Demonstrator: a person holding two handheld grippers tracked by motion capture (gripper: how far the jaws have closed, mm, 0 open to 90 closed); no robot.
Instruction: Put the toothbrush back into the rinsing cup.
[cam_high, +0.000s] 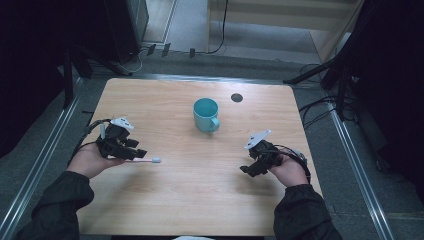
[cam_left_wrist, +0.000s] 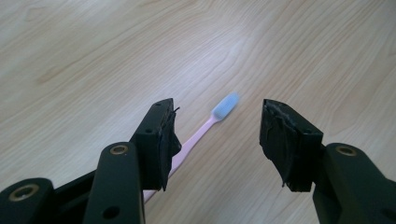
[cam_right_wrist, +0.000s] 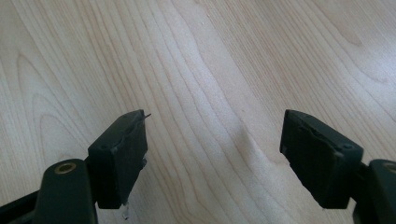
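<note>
Standing well beyond toothbrush (cam_high: 145, 160): teal mug (cam_high: 206, 114), seemingly unobstructed.

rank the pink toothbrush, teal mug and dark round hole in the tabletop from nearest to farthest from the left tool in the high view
1. The pink plastic toothbrush with the pale blue head lies on the wood right at the left tool, partly under it.
2. The teal ceramic mug stands mid-table, farther back and towards the right.
3. The dark round hole in the tabletop sits beyond the mug, near the far edge.

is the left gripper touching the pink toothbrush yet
Cannot tell. In the left gripper view the toothbrush handle runs behind one pad of the left gripper, hiding any contact; the other pad stands clear.
</note>
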